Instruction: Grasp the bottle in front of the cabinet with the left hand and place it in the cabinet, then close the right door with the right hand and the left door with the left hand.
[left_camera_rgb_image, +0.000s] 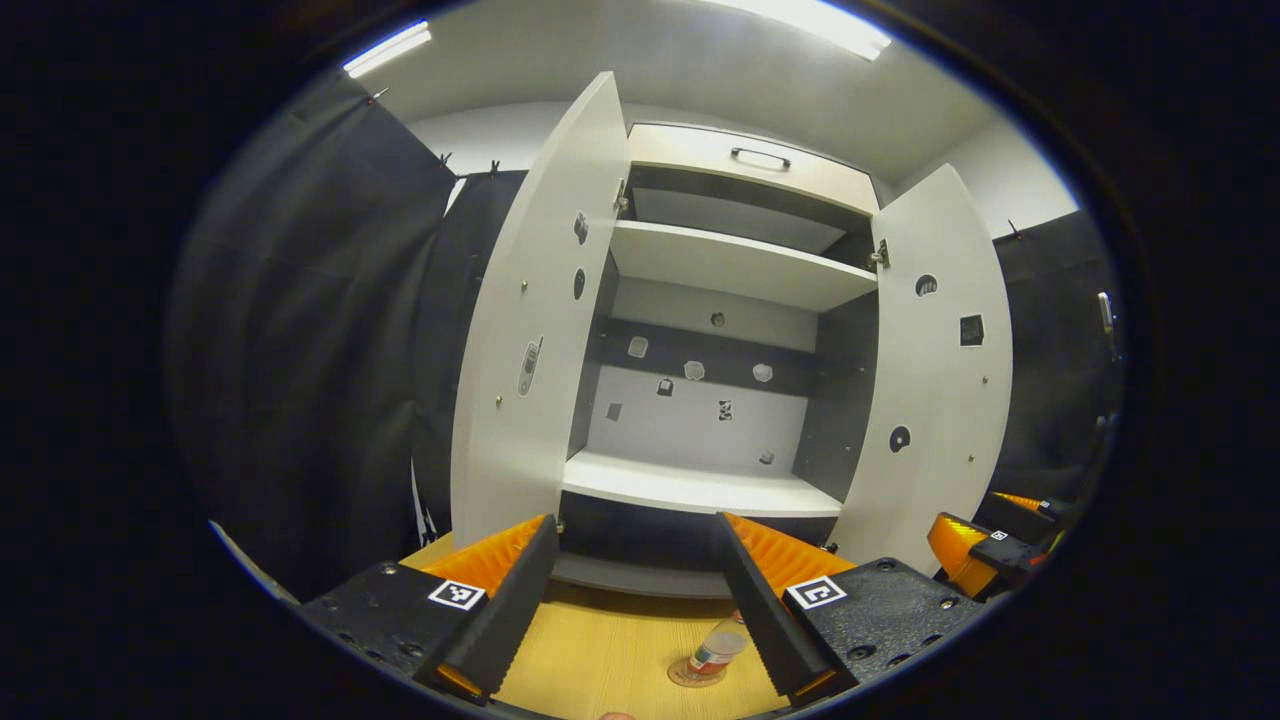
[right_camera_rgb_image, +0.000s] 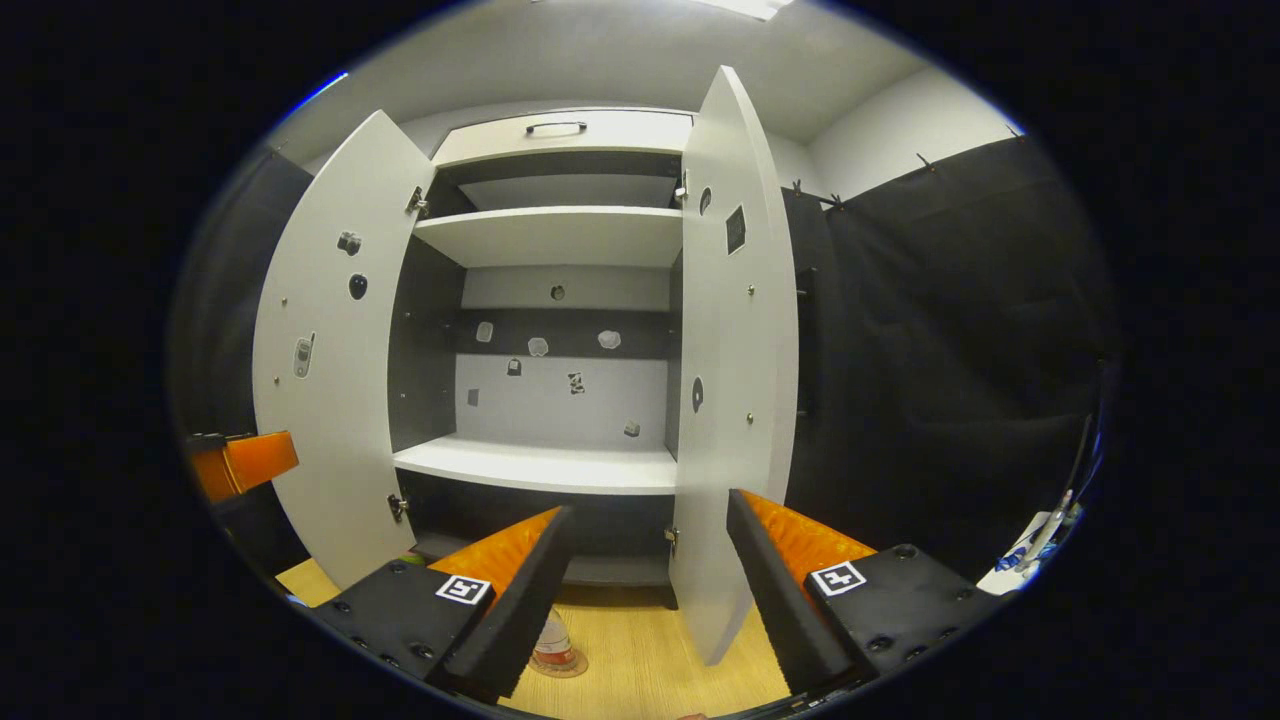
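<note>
In the left gripper view, the left gripper (left_camera_rgb_image: 637, 600) hangs above the wooden desk (left_camera_rgb_image: 610, 660) with its fingers (left_camera_rgb_image: 500, 610) spread wide and nothing between them. Just below and beside its right-hand finger stands the bottle (left_camera_rgb_image: 712, 655): small, clear plastic, with a red and white label band around its body and a pale cap. It stands upright on the desk, long axis vertical, cap up, though the fisheye makes it lean. It sits on the desk in front of the cabinet, near the front edge of the desk as seen here.

In the right gripper view, the right gripper (right_camera_rgb_image: 645, 590) also has its fingers (right_camera_rgb_image: 520, 600) parted and empty. The bottle (right_camera_rgb_image: 553, 645) shows beside its left-hand finger, partly hidden by it, base on the desk (right_camera_rgb_image: 650, 665).

Farther off stands the cabinet (left_camera_rgb_image: 700, 490), white with dark inner sides, both doors swung open. The left door (left_camera_rgb_image: 530, 330) and right door (left_camera_rgb_image: 935, 370) flank a bare lower shelf (left_camera_rgb_image: 700, 488) and an upper shelf (left_camera_rgb_image: 735, 265). A handle (left_camera_rgb_image: 760, 157) sits on the top panel. The right gripper (left_camera_rgb_image: 975, 550) appears at the right edge of the left gripper view.
</note>
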